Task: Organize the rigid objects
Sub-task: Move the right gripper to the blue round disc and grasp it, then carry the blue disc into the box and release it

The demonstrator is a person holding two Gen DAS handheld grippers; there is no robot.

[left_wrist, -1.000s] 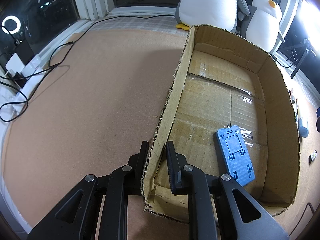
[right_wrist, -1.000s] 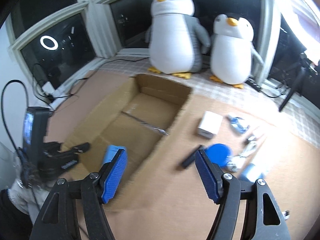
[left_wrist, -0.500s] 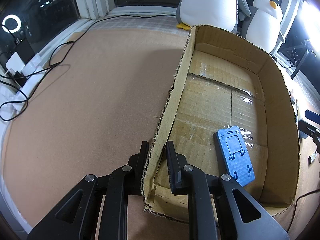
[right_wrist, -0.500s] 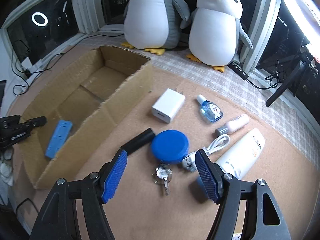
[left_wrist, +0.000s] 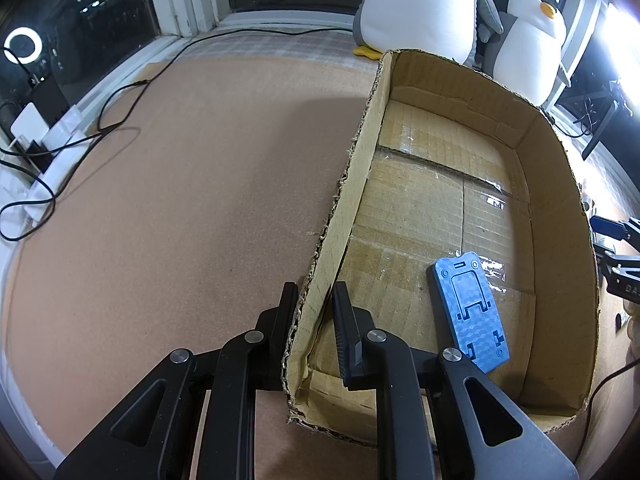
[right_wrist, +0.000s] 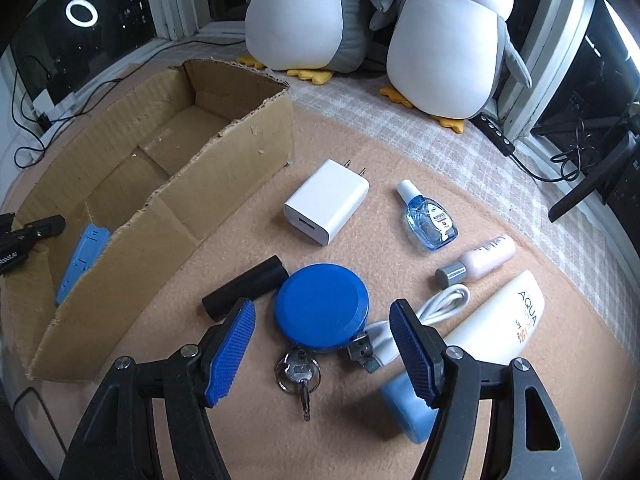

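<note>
A: What is the left gripper (left_wrist: pixel 316 300) doing?

B: Its black jaws are clamping the near end of the left wall of an open cardboard box (left_wrist: pixel 352 184), one jaw outside, one inside. A blue flat phone stand (left_wrist: pixel 468 312) is lying on the box floor, towards the near right corner.

A: And the right gripper (right_wrist: pixel 324 336)?

B: It is hanging over a tan felt mat (right_wrist: pixel 500 200) beside the box, pointing steeply down. Its blue-padded jaws are about half open and closing, gripping nothing. A blue round tin (right_wrist: pixel 321 306) is sitting between them, with a key on a ring (right_wrist: pixel 298 372) just in front of it.

A: What else is lying on the mat?

B: A black cylinder (right_wrist: pixel 246 288) is touching the tin's left side. Beyond are a white charger plug (right_wrist: pixel 326 207), a small blue bottle (right_wrist: pixel 428 220), a pink tube (right_wrist: pixel 476 264), a white cable (right_wrist: pixel 420 316) and a white sunscreen tube (right_wrist: pixel 500 324). Two plush penguins (right_wrist: pixel 448 48) are standing behind.
</note>
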